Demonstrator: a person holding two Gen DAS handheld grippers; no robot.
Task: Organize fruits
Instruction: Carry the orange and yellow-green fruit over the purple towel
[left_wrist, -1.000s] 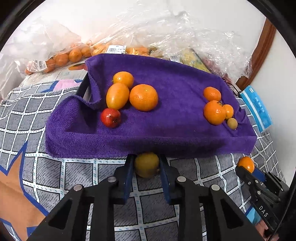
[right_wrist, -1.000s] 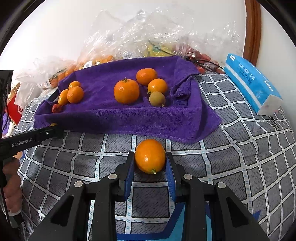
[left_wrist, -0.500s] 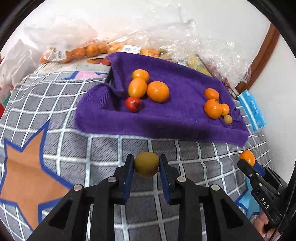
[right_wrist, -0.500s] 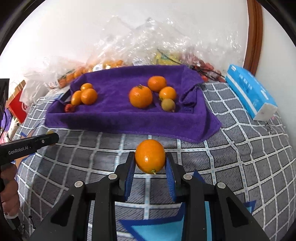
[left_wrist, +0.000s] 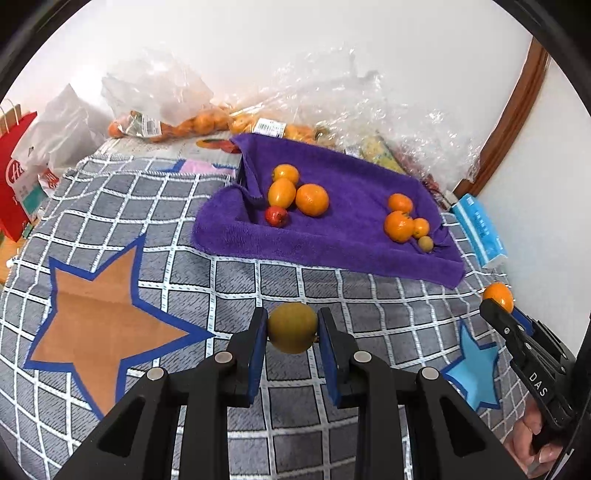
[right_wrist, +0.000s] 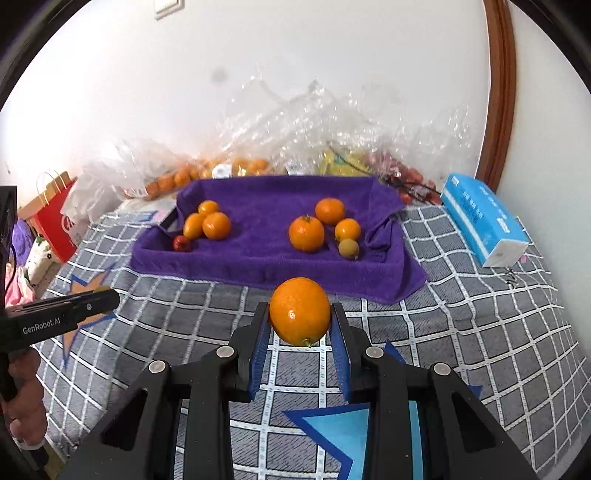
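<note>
Above the near part of the grid-patterned blanket (left_wrist: 207, 280), both tongs are carrying fruit, held off the purple towel (left_wrist: 347, 236) that lies toward the blanket's far edge. The left gripper (left_wrist: 291, 332) is clamped narrow on a yellow-green fruit (left_wrist: 292, 327), blue pads pressing its two sides so it hangs clear of the fabric. The right gripper (right_wrist: 300, 326) grips an orange (right_wrist: 300, 311) the same way, stem end pointing down.

On the towel, the fruit lies in two clusters, which suggests sorting by group: toward its left end, three orange fruits (right_wrist: 208, 222) with a small red fruit (right_wrist: 181, 243) just beside them; toward its right end, more orange citrus (right_wrist: 306, 232) with a small greenish-tan fruit (right_wrist: 348, 248) touching the group. The towel's raised folds likely keep round fruit from rolling away.

My guess is each held piece is meant for the matching cluster, though which one cannot be told. Bags of fruit (left_wrist: 177, 122) are piled along the wall behind, and a blue tissue pack (right_wrist: 482, 225) lies by the blanket's right edge
</note>
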